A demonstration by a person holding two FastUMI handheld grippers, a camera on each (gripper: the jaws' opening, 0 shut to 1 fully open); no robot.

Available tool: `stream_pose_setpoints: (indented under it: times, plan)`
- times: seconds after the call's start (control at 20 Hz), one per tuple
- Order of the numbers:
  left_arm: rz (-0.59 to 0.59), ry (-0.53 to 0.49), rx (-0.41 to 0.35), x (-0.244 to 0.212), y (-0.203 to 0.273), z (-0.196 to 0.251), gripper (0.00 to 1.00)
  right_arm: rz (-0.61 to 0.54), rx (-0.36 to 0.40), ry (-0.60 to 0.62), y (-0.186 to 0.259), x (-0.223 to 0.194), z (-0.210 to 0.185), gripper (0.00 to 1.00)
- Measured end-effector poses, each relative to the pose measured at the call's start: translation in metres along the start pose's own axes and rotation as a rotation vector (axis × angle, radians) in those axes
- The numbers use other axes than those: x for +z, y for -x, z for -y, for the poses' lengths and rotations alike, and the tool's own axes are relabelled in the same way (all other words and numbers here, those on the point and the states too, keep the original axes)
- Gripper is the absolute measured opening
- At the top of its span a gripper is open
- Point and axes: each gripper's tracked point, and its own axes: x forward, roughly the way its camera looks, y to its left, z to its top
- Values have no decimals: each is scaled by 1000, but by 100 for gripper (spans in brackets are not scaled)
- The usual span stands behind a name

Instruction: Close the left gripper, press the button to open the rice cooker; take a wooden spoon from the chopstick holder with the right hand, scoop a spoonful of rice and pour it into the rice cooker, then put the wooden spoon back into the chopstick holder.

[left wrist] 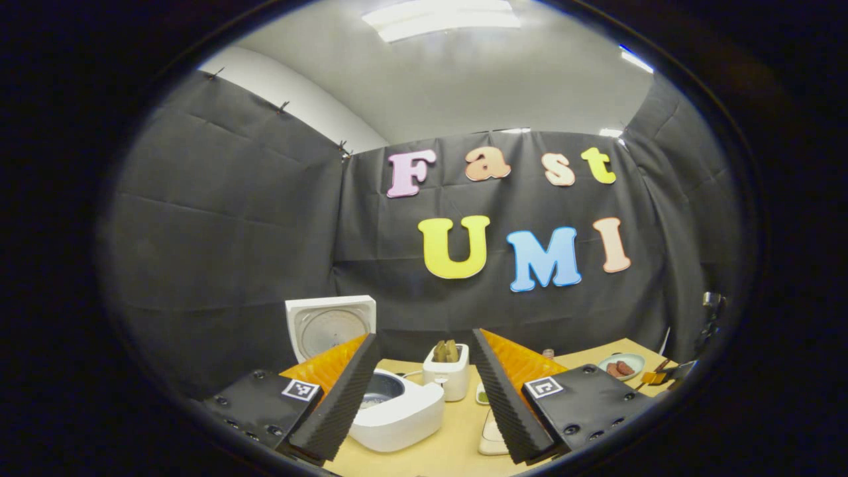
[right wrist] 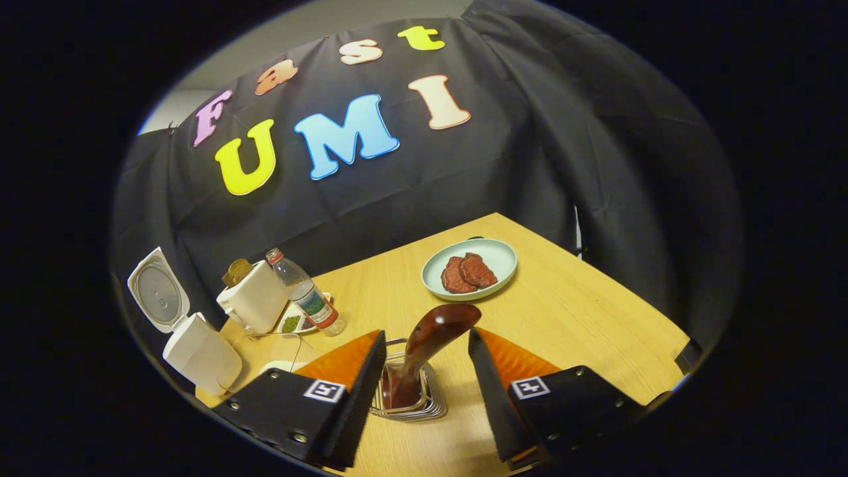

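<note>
While the right gripper stands spread around it, untouched, 1 wooden spoon, glossy reddish-brown, leans in the wire chopstick holder. Left gripper: spread. White rice cooker: lid up, on table.

On the worktop: one rice cooker, lid up; one toaster holding two slices; one bottle; one plate with two reddish patties; one wire chopstick holder; one wooden spoon; two hand-held grippers, the left hand-held gripper and the right hand-held gripper.
</note>
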Motion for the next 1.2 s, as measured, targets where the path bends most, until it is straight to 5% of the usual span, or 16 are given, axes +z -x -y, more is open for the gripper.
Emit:
stream_pose_setpoints:
  times: [0.2, 0.3, 0.4, 0.85, 1.2]
  plan:
    - [-20, 15, 29, -6, 5, -6, 99, -63, 38, -34, -11, -12, -9, 30]
    - [-13, 20, 39, -2, 11, -11, 99, -89, 53, -40, -10, -9, -10, 28]
    - [-10, 7, 46, -4, 13, -19, 99, -85, 56, -35, -15, -12, -15, 11]
    - [27, 22, 27, 0, 5, -57, 94, 17, 24, 108, 23, 31, -50, 11]
    - [7, 64, -4, -20, -3, -95, 97, 102, 58, 112, 44, 60, -112, 11]
